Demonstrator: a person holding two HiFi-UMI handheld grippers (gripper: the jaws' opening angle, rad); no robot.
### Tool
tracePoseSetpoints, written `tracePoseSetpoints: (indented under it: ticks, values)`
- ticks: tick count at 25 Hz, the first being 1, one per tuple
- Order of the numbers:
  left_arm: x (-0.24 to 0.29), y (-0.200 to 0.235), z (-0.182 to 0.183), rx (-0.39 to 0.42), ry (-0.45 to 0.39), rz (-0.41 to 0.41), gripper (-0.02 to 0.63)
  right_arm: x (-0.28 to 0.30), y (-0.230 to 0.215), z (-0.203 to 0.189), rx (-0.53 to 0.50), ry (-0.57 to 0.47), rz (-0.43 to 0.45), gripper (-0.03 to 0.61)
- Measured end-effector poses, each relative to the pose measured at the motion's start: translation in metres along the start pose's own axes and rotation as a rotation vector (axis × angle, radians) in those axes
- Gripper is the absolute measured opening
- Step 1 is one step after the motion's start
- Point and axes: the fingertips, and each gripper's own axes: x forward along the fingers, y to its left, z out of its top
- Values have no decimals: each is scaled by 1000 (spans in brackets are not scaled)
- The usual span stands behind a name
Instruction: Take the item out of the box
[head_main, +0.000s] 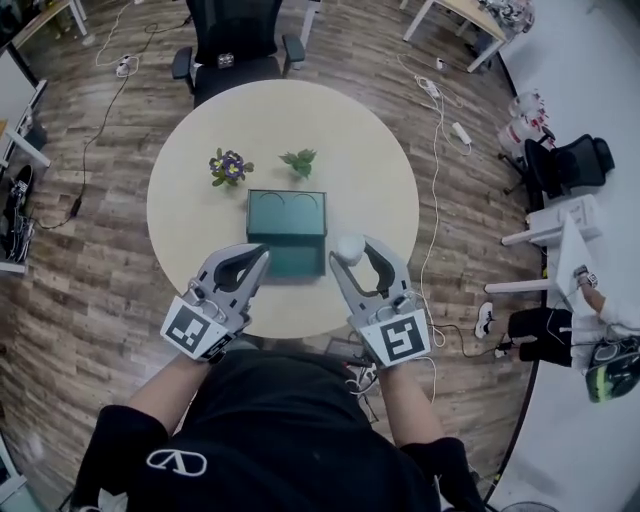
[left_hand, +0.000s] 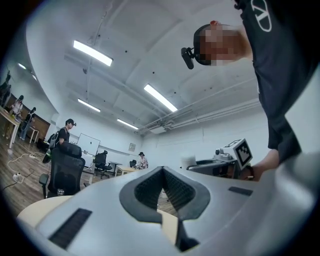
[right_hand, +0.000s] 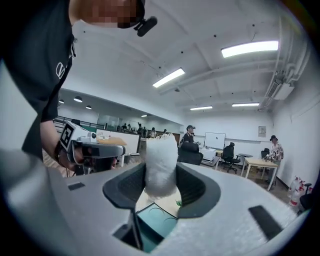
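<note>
A teal box (head_main: 287, 232) lies in the middle of the round beige table (head_main: 190, 215), with its lid folded open toward the far side. My right gripper (head_main: 349, 252) is shut on a white, soft-looking item (head_main: 349, 245), held just off the box's right front corner. In the right gripper view the white item (right_hand: 161, 167) stands upright, pinched between the dark pads (right_hand: 192, 187), and the box (right_hand: 155, 222) shows below it. My left gripper (head_main: 262, 256) hovers over the box's left front corner. Its jaws are shut and empty, and its tips meet (left_hand: 162, 170).
A small purple-flowered plant (head_main: 230, 166) and a small green plant (head_main: 300, 160) stand on the table behind the box. A black office chair (head_main: 235, 45) is at the far edge. Cables and power strips (head_main: 450, 120) lie on the wooden floor. People and desks show in the background.
</note>
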Motion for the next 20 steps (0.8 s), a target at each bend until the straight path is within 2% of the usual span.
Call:
tracePoseSetpoints:
  ticks: [8,16,20]
  values:
    - [18,-12,14,31,-8,-44,5,-29,4,9,75,-130,-45,186]
    - [23,-18,24,54,-26,-71,5,-33,2,10,92,-193,-79,186]
    - [23,-18,23,53,-25,-73,5,-32,-4,2,114,-170,-94,186]
